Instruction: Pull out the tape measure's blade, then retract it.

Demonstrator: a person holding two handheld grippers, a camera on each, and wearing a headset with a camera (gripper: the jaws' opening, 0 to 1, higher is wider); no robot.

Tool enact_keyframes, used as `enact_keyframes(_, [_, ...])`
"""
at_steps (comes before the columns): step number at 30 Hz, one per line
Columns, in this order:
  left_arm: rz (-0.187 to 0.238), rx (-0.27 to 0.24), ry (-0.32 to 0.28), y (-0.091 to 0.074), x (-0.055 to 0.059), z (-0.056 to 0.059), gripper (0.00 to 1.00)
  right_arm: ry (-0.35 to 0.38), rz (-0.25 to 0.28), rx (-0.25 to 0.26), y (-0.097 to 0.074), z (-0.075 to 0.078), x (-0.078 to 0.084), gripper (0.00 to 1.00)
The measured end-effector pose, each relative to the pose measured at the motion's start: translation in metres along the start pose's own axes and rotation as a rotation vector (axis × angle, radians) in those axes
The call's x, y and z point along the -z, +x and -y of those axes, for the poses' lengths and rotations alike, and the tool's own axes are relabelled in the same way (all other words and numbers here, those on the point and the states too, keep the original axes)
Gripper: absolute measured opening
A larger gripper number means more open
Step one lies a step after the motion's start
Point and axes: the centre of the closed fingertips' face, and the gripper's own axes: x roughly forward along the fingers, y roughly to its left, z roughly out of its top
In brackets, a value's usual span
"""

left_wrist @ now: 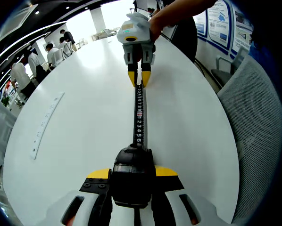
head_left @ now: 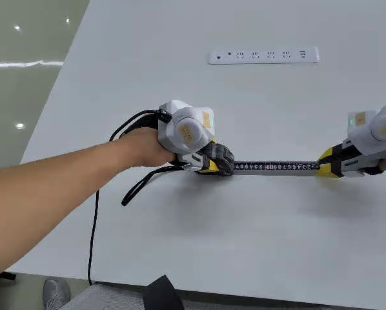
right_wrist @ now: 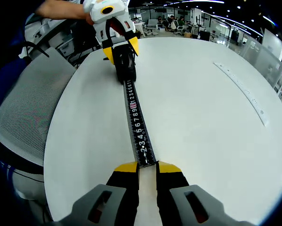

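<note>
1. Black case (head_left: 219, 158) of the tape measure sits on the table (head_left: 244, 239), nearer the person than the power strip (head_left: 264, 55), clamped in the left gripper (head_left: 208, 163).
2. Its blade (head_left: 277, 166) runs roughly parallel to the power strip, ending at the right gripper (head_left: 326, 163), whose jaws pinch the tip.
3. Likely thin, springy and sharp-edged: hold the tip, ease it home.

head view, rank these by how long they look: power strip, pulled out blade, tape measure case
1. power strip, longest, though it lies farthest from the camera
2. blade, somewhat shorter
3. tape measure case, clearly the shortest
</note>
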Motion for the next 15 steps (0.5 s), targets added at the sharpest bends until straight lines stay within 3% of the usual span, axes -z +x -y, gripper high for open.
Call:
enact_keyframes(8, [0.001,0.002,0.001,0.0016,0.0000,-0.0003,0.28,0.013,0.002,-0.003,-0.0010,-0.0015,0.0002,0.08])
enact_keyframes(15, [0.002,0.005,0.009,0.0034,-0.0018,0.0000,0.28,-0.005,-0.027,-0.011,-0.0015,-0.0041,0.0000,0.08])
